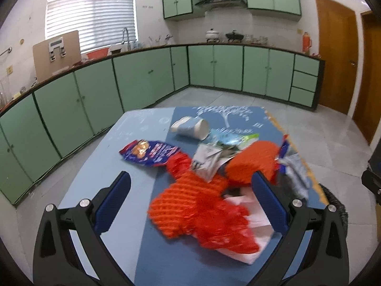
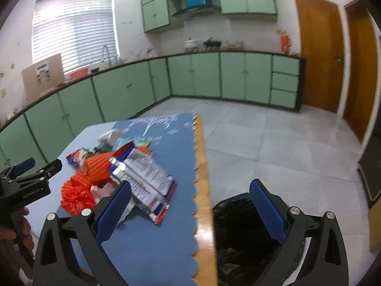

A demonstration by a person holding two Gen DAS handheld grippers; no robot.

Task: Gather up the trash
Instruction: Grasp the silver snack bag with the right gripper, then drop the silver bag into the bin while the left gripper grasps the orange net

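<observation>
Well, both tongs (left (image 1: 190, 197), right (image 2: 190, 202)) hang spread over trash (image 1: 202, 205).

Legible text — none. Print on the silver foil snack wrapper (image 2: 145, 178), the blue-and-red snack packet (image 1: 148, 152) and the white markings on the blue table mat (image 1: 223, 116) — all too blurred to read.

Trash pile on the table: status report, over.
Left gripper open, empty, over red mesh netting. Right gripper open, empty, above table edge and black bin bag. Nothing collected; path clear.

Both wrist views above table (image 1: 152, 128), facing cabinets (image 2: 207, 76)
</observation>
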